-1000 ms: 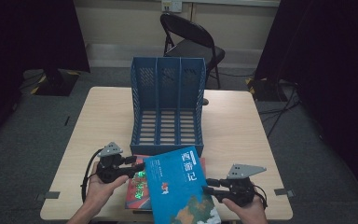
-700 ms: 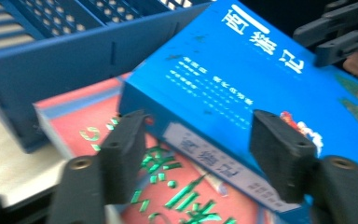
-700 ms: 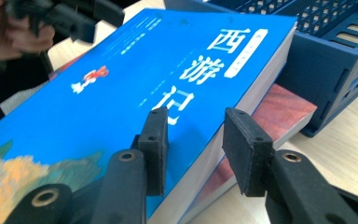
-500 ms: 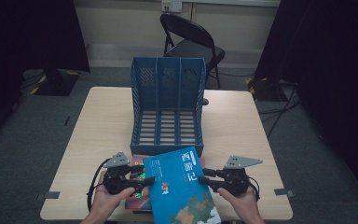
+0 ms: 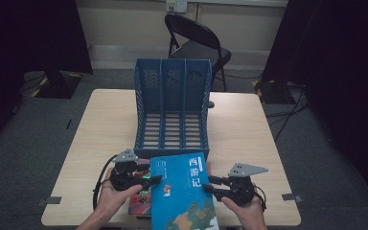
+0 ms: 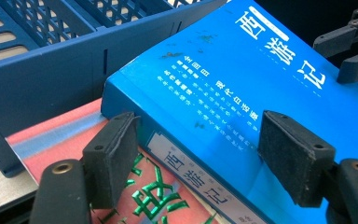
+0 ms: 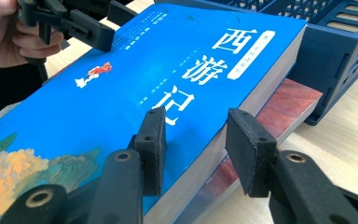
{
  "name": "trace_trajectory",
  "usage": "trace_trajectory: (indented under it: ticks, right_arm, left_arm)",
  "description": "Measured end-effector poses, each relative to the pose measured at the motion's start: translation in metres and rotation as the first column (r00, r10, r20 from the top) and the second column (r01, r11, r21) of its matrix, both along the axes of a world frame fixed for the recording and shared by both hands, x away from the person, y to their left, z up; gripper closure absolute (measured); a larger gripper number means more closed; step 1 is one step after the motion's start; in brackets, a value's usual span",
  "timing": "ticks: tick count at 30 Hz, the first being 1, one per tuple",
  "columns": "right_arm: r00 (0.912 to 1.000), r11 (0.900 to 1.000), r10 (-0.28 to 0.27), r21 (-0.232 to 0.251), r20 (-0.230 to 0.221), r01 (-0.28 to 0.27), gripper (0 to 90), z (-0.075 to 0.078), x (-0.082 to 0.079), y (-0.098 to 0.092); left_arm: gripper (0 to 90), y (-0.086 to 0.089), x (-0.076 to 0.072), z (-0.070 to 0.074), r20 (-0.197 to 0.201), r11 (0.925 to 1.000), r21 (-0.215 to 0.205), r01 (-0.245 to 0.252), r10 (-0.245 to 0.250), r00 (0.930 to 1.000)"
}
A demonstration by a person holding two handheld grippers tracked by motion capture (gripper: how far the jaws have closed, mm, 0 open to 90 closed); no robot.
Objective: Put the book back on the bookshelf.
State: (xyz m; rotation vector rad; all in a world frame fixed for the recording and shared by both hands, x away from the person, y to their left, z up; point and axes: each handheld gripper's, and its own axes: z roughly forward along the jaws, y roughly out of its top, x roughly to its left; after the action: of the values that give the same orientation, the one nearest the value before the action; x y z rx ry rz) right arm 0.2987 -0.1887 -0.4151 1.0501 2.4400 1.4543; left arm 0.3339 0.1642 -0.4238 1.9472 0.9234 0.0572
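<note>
Nearest you on the desk, the thick blue paperback book lies on a red-covered book, neither filed yet. Your left tongs and right tongs straddle its two long edges, jaws just widened and pressing on nothing. Beyond, the blue slotted plastic file rack has all three bays vacant, so lifting and slotting remain.

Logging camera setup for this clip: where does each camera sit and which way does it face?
High view: above the near table edge, looking forward and down at the blue file rack; forearms and both hand-held grippers show.
Left gripper view: rides the left hand-held gripper, facing the blue book; its two jaws show.
Right gripper view: rides the right hand-held gripper, facing the same book's fore edge; its jaws show.
All share the blue book.
</note>
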Motion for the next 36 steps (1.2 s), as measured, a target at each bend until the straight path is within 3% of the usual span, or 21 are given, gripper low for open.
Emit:
trace_trajectory:
  ticks: [8, 10, 11, 13, 15, 19, 25, 29, 31, 36]
  right_arm:
    - [0.9998, 0.999, 0.019, -0.05, 0.009, -0.018, 60.0, 0.006, -0.003, 0.009]
    - [0.9997, 0.999, 0.022, -0.043, 0.006, -0.022, 60.8, 0.007, -0.003, 0.009]
    - [0.9997, 1.0, 0.025, -0.016, 0.009, -0.024, 62.8, 0.006, 0.0, 0.007]
    - [0.9996, 1.0, 0.027, -0.01, 0.008, -0.027, 63.1, 0.006, 0.002, 0.006]
    - [0.9997, 1.0, 0.02, -0.002, 0.017, -0.02, 56.1, 0.006, 0.004, 0.007]
    - [0.9994, 1.0, -0.001, -0.019, 0.036, 0.002, 51.5, 0.005, 0.009, 0.011]
    - [0.9992, 0.999, -0.034, -0.015, 0.021, 0.035, 36.7, -0.002, 0.02, 0.018]
    - [0.9993, 0.999, -0.036, -0.001, 0.009, 0.036, 34.9, -0.004, 0.024, 0.018]
    - [0.9988, 0.998, -0.049, 0.028, 0.005, 0.049, 33.2, -0.008, 0.023, 0.018]
    - [0.9985, 0.998, -0.049, 0.044, -0.023, 0.05, 32.4, -0.01, 0.025, 0.018]
  left_arm:
    - [26.9, 0.001, 0.01, 0.0, 0.002, 1.0, -0.004, 0.008, -0.008, 1.0]
    - [23.6, 0.0, 0.01, -0.001, 0.011, 0.9999, -0.009, 0.015, -0.015, 0.9998]
    - [19.5, -0.001, 0.008, -0.002, 0.028, 0.9992, 0.011, 0.039, -0.039, 0.9988]
    - [19.1, -0.002, 0.007, -0.003, 0.017, 0.9997, 0.004, 0.023, -0.023, 0.9996]
    - [18.5, -0.002, 0.006, -0.004, 0.022, 0.9997, -0.003, 0.024, -0.024, 0.9995]
    - [18.8, 0.0, 0.006, -0.009, 0.021, 0.999, -0.043, 0.014, -0.013, 0.9997]
    - [17.8, -0.001, 0.005, -0.01, 0.028, 0.999, -0.045, 0.002, -0.001, 0.9996]
    - [18.2, -0.001, 0.005, -0.009, -0.008, 0.9987, -0.048, -0.015, 0.015, 0.9999]
    - [18.3, -0.002, 0.004, -0.008, -0.002, 0.9991, -0.041, -0.01, 0.01, 1.0]
    - [19.1, -0.003, 0.0, -0.005, 0.021, 0.9999, -0.016, 0.0, 0.001, 0.9998]
